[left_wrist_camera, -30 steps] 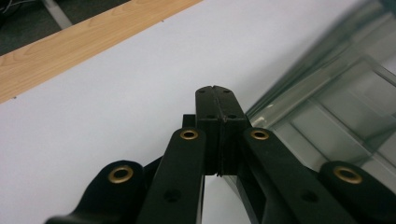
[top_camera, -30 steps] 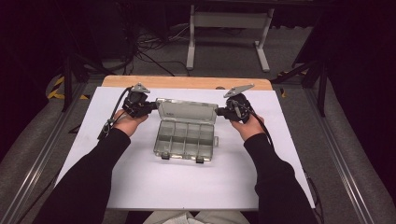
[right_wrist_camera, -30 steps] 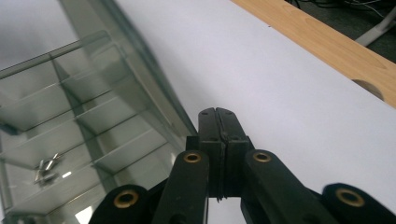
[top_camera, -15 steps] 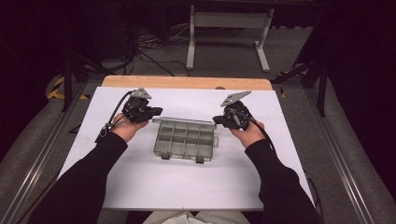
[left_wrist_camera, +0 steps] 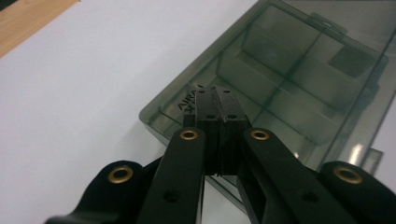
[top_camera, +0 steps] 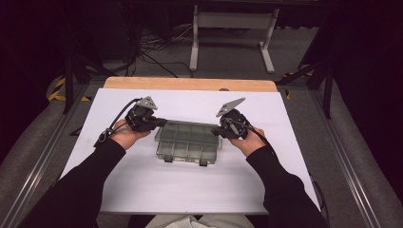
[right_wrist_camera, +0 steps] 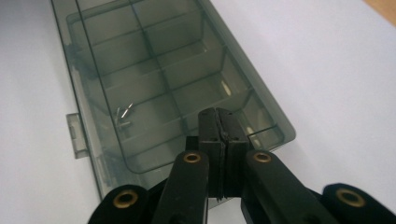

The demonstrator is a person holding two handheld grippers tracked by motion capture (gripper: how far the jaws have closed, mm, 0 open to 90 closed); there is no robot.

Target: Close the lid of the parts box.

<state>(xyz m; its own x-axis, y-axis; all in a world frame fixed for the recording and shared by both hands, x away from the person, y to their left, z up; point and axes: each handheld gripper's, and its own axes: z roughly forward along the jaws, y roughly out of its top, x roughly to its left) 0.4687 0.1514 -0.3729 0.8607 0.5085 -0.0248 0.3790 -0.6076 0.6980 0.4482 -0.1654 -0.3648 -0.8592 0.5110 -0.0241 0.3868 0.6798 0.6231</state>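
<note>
Two closed grippers, left (top_camera: 160, 122) and right (top_camera: 216, 132), flank a smoky, lidded compartment box (top_camera: 189, 141).

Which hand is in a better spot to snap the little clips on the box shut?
Probably left. The left gripper sits by the box end, slightly nearer the front clips; the right gripper, also shut, sits at the other end.
</note>
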